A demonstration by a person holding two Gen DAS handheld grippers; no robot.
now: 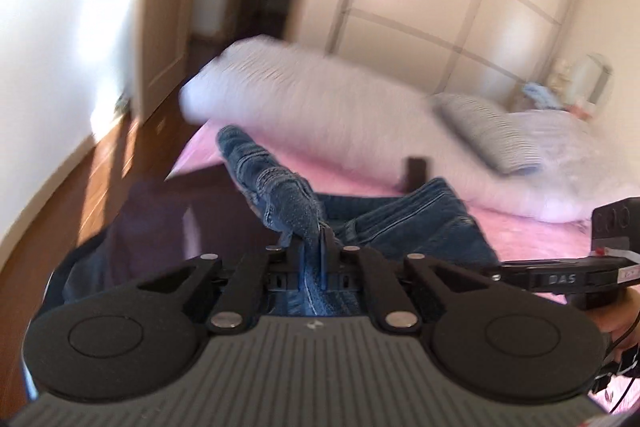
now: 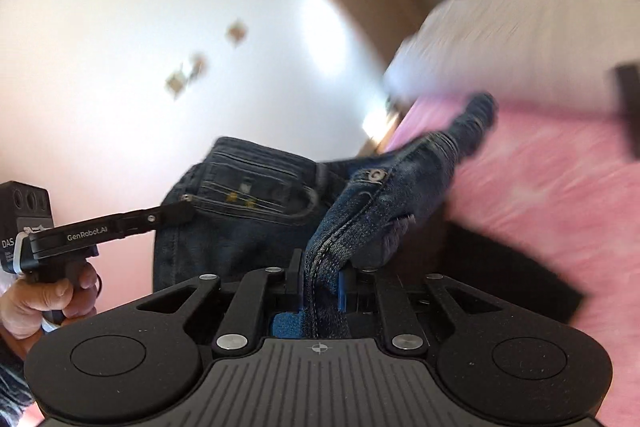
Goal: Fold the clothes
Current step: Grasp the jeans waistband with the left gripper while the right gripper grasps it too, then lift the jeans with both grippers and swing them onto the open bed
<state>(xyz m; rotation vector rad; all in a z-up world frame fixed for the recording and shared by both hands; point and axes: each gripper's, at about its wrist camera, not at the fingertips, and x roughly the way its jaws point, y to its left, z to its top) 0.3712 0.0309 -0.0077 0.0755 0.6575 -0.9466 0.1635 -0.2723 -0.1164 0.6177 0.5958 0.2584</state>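
Nearest the left wrist camera, the left gripper has its fingers pressed together on a ridge of the jeans, the denim running back between them so the cloth cannot slip. The right gripper likewise pinches a seamed edge close to the waistband button. Holding two separate points probably lets the person lift the jeans off the bed and spread them for a fold. Beyond, one leg trails over the pink cover toward a blurred white bolster and a striped pillow.
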